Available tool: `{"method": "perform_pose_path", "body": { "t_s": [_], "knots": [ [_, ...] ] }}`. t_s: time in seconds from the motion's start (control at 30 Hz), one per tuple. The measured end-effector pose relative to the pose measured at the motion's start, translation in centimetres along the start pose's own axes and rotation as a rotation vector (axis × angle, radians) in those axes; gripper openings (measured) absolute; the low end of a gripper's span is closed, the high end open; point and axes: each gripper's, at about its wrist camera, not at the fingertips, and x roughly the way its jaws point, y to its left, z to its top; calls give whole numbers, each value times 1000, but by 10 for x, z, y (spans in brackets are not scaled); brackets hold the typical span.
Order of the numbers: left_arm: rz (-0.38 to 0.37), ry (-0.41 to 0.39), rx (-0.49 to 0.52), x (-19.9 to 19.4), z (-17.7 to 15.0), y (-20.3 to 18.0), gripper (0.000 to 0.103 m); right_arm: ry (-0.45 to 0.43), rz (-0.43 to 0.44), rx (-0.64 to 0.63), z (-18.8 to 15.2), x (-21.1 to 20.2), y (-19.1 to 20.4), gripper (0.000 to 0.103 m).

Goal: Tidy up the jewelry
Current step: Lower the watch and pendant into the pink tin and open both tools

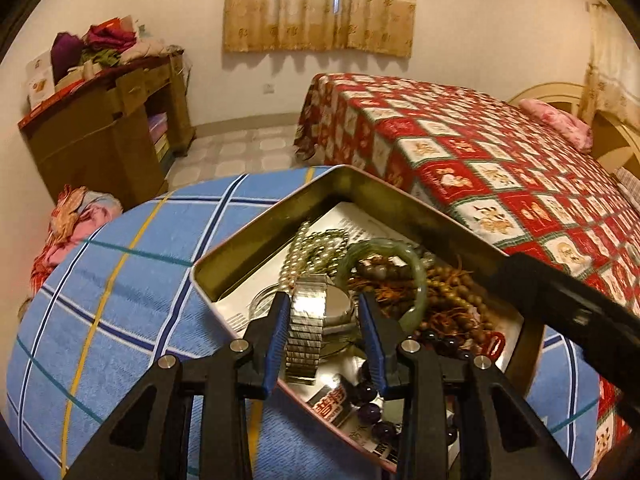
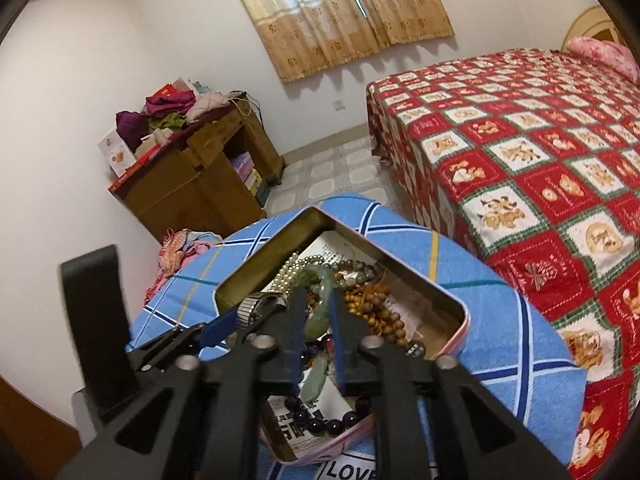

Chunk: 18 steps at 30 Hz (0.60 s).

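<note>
Both grippers over open tin [image 1: 276, 216] of tangled jewelry. Left gripper [image 1: 324, 304] spread, straddling metal watch [image 1: 308, 320], band running lengthwise between pads. Right gripper [image 2: 318, 300] spread around jade bangle [image 2: 318, 312], no pinch evident.

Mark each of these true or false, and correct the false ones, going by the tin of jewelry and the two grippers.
1. The tin stands on a blue checked cloth. True.
2. The tin's lid is shut. False: it lies open, jewelry showing.
3. The left gripper has the silver watch between its jaws. True.
4. The green bangle lies on the bed. False: it is in the tin, between the right gripper's jaws.
5. The curtains are blue. False: they are beige-gold.
</note>
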Motion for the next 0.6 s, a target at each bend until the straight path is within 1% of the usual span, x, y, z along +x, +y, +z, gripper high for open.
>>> {"method": "perform_pose_path", "body": {
  "t_s": [0.03,0.07,0.1,0.13,0.17,0.2,0.3,0.4,0.47,0.5,0.53,0.6],
  "knots": [
    [-2,-4,-7,-4,1,1,46,-19,-9,2,0,-6,1,49],
    [-2,-15,-9,-11,2,3,63,-54,-24,-1,0,-16,4,67],
    [7,-29,-10,-15,3,3,70,-91,-36,-4,0,-27,6,77],
    [18,-49,-13,-23,3,5,76,-113,-44,-5,0,-33,8,81],
    [33,-72,-12,-33,2,6,76,-148,-60,-1,1,-47,11,82],
    [45,-80,-8,-40,1,7,76,-166,-72,7,1,-54,12,82],
    [91,-115,-4,-70,-4,16,76,-256,-118,43,0,-92,14,83],
    [134,-166,-40,-109,-20,32,77,-368,-204,41,-14,-134,19,94],
    [171,-196,-70,-132,-32,41,78,-414,-247,32,-24,-152,23,95],
    [189,-212,-88,-142,-37,44,79,-422,-260,27,-29,-157,24,97],
    [199,-227,-105,-154,-44,47,83,-429,-278,18,-35,-163,28,101],
    [218,-254,-122,-169,-55,48,86,-433,-314,-6,-46,-168,35,102]
  ]
}}
